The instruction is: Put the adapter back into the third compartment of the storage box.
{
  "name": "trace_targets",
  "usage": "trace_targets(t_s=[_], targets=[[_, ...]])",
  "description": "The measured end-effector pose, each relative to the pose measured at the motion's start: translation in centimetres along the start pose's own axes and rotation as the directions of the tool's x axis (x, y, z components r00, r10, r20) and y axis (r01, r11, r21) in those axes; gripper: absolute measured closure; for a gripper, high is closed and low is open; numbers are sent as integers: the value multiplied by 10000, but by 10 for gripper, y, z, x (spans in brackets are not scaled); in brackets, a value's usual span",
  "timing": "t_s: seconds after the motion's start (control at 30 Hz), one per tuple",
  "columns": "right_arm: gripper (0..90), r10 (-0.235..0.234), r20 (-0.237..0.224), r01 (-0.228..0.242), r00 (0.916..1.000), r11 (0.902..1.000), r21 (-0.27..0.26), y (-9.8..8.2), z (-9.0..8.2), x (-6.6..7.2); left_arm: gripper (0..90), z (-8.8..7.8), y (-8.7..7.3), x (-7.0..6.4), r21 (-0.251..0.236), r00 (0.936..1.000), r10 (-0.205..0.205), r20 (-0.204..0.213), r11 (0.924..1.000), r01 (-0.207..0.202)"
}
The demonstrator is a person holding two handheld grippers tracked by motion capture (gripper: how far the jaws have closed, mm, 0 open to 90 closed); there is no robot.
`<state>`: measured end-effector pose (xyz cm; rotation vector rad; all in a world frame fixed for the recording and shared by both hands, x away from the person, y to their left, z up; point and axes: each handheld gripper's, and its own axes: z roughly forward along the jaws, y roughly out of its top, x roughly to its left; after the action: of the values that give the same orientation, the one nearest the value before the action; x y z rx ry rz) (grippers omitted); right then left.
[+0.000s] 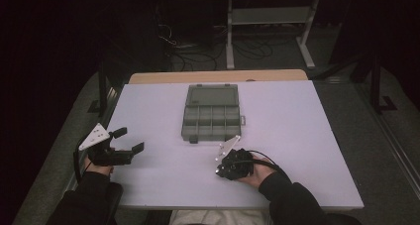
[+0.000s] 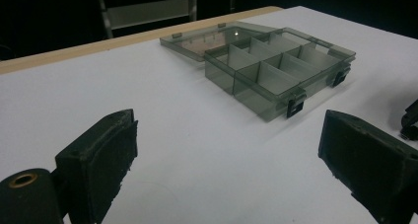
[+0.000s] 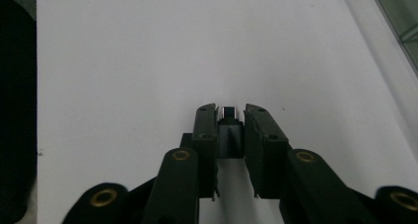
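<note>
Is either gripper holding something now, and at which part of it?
The right gripper is shut on a small dark metal-tipped piece, clamped by its two sides; what it is cannot be told. The left gripper is open and holds nothing.

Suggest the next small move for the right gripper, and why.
Probably carry the right gripper forward toward the open box. Its jaws are closed on a small dark piece with a shiny tip, the box's lid lies flat open and the compartments look empty. The left gripper waits open, off to the side.
</note>
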<state>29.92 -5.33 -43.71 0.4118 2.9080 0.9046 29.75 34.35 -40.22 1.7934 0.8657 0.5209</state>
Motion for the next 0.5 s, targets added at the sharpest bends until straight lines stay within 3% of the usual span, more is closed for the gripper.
trace_targets(t_s=[0.5], targets=[[750,90,121,-87,9999,9997,-237,6,-9,-1,74,0,0,0,1,10000,-35,-36,10000,35]])
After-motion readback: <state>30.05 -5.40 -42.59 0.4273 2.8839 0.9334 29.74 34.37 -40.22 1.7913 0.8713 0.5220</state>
